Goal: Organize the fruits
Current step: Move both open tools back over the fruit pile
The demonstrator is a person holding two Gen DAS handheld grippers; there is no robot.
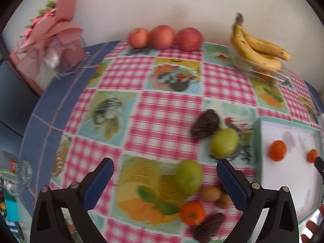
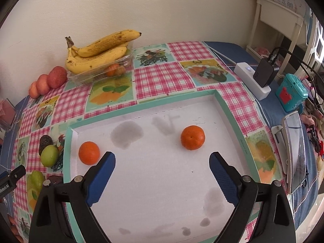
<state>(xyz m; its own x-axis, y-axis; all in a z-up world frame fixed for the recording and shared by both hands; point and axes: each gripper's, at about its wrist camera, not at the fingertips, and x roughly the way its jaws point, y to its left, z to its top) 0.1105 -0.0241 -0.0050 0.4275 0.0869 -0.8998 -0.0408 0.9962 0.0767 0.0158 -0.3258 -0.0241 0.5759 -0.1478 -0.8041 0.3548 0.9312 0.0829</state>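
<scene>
Orange pair sits sorted in the tray [image 2: 69, 141]; your right tool [image 2: 162, 161] and left tool [image 1: 165, 169] gape empty, green fruit [image 1: 188, 177] likely next.

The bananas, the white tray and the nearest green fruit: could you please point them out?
bananas [image 2: 97, 57], right wrist view, middle of the bunch.
white tray [image 2: 162, 182], right wrist view, bare floor.
green fruit [image 1: 189, 177], left wrist view, its centre.
</scene>
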